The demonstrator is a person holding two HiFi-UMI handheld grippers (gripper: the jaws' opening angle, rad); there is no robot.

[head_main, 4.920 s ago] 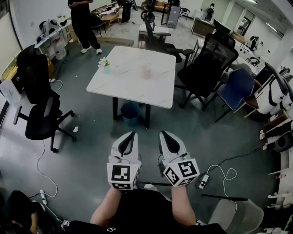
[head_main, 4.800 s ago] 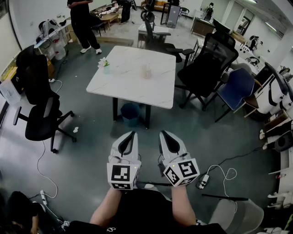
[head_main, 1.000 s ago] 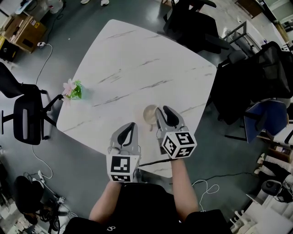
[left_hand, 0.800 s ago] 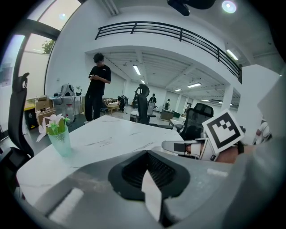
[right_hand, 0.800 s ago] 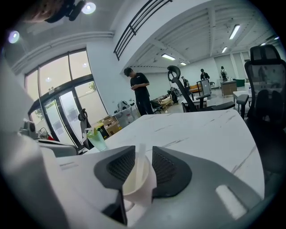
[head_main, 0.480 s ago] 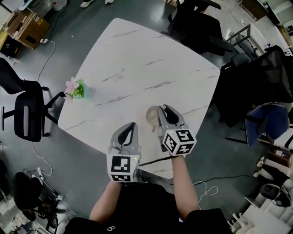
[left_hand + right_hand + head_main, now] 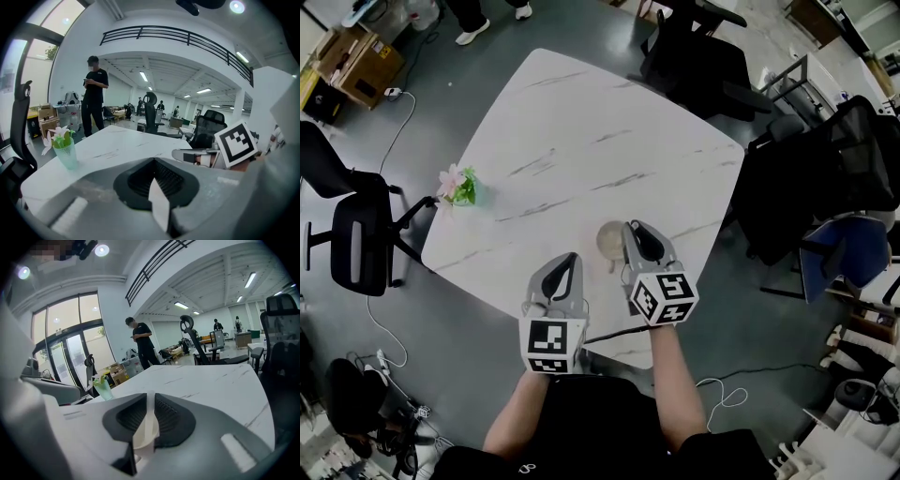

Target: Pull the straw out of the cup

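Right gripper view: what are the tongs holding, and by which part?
The right tongs, which have just been closing, pinch the straw along its shaft, just above the rim of the cup.

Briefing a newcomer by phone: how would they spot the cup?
Find the white marble table. The cup stands close to the edge nearest the person, right of centre. It is pale and open-topped with a straw, unlike the green vase holding a pink flower at the left edge.
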